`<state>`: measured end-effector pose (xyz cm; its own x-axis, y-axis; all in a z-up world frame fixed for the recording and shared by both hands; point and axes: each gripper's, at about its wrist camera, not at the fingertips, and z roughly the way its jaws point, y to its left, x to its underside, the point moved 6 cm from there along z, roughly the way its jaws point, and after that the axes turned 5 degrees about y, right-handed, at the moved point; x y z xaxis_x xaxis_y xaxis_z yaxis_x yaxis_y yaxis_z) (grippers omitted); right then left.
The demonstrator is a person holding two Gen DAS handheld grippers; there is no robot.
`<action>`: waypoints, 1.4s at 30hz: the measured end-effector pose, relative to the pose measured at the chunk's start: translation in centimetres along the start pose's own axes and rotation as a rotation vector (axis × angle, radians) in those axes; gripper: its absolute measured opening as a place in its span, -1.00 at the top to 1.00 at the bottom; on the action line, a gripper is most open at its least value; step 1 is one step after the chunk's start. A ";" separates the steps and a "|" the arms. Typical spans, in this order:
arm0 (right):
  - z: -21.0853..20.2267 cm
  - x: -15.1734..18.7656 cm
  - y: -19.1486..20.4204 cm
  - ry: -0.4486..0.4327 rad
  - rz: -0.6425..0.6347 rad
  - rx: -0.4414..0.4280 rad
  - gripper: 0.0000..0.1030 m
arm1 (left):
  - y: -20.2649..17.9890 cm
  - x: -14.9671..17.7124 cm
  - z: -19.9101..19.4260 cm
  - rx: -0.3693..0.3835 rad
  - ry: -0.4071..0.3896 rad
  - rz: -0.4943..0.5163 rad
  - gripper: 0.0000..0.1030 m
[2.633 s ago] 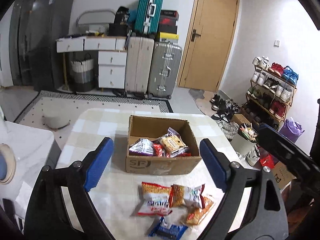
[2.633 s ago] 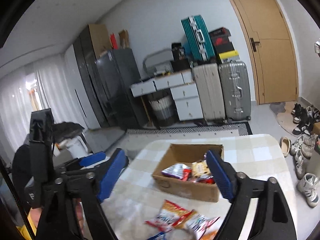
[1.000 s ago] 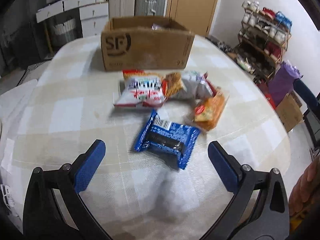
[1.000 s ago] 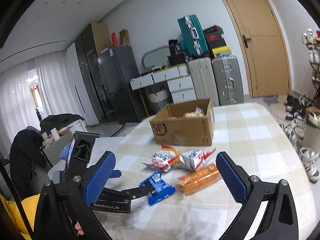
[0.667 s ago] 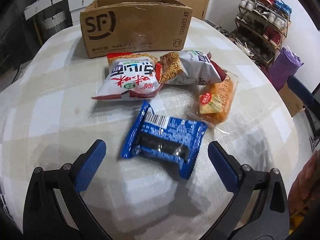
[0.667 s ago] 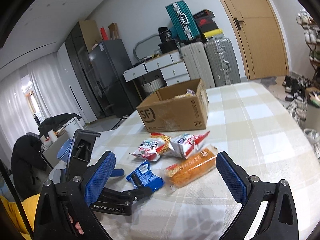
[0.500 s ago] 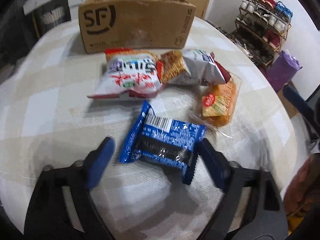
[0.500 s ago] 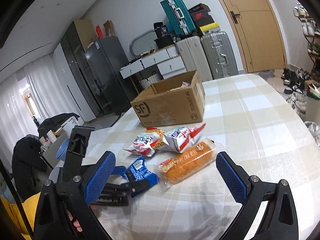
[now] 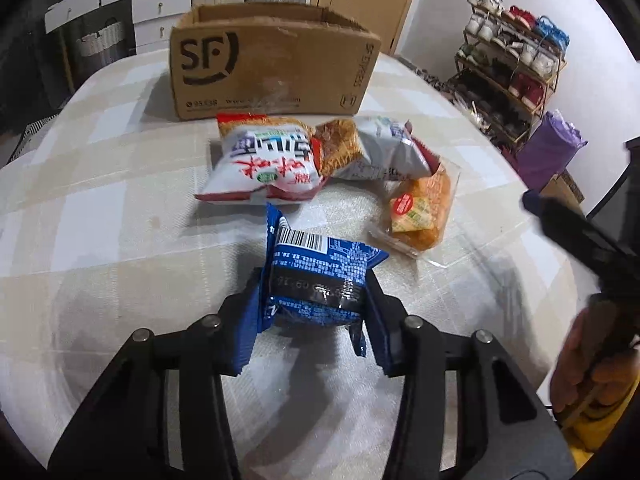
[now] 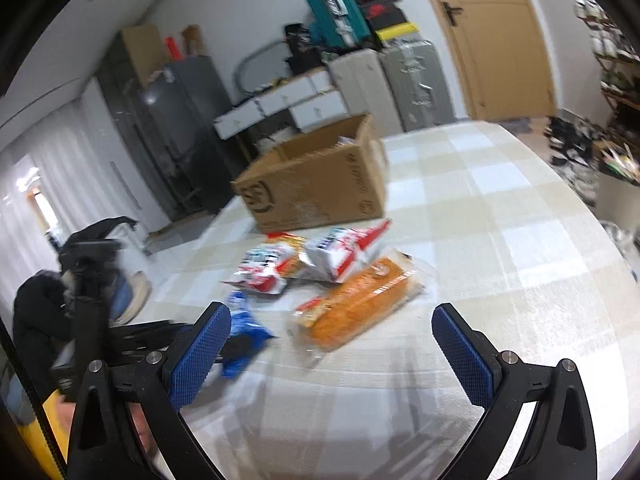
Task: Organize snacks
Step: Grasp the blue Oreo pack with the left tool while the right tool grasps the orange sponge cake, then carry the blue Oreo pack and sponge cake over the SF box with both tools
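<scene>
The left gripper has just closed on the blue snack pack; a moment ago its two fingers stood wide apart on each side of the pack, and now they squeeze it from both sides, so the wrapper bulges up between them; the pack looks as if it is just at the table or barely off it, and it is hard to tell which.

The right gripper is wide open and holds nothing; it has dropped lower and closer to the table than it was, and the orange snack bag now lies just in front of it, between the lines of its two fingers but not touched by them; this picture is blurry, so the hand is likely moving.

The other snacks lie in a small heap; the white and red bag touches the silver bag, and the orange snack bag sits just beside them; the cardboard box stands behind the heap, near it, open at the top; what is inside cannot be seen well from here.

This means one snack is now caught and ready to go; the next job is probably to lift it up and over the box wall and drop it in; three snacks are still waiting on the table, so the tidy-up is not close to done; the right hand seems to be lining up for the orange one.
</scene>
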<state>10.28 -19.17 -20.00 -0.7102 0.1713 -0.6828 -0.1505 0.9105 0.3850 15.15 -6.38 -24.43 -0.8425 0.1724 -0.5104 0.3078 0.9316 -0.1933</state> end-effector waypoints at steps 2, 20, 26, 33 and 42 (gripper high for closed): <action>1.3 0.0 -0.6 0.058 0.053 -0.018 -0.99 | 0.4 0.4 -1.3 0.001 -0.015 0.000 0.16; 10.3 -1.8 -0.3 0.262 0.020 0.227 -0.47 | 4.2 3.3 -5.7 0.083 -0.074 -0.073 0.15; 9.6 -1.2 -1.1 0.256 -0.034 0.267 0.09 | 4.4 3.5 -5.6 0.107 -0.072 -0.087 0.15; 6.6 0.8 -2.1 0.244 0.013 0.188 0.22 | 3.8 3.6 -6.2 0.110 -0.082 -0.078 0.15; 0.2 0.0 -1.8 0.098 0.058 0.079 0.22 | 2.5 3.6 -8.3 0.080 -0.123 -0.064 0.15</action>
<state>10.66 -20.73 -20.77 -0.7804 0.1904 -0.5956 -0.0554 0.9277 0.3692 9.17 -0.79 -19.79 -0.8026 0.0689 -0.5926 0.2939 0.9101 -0.2923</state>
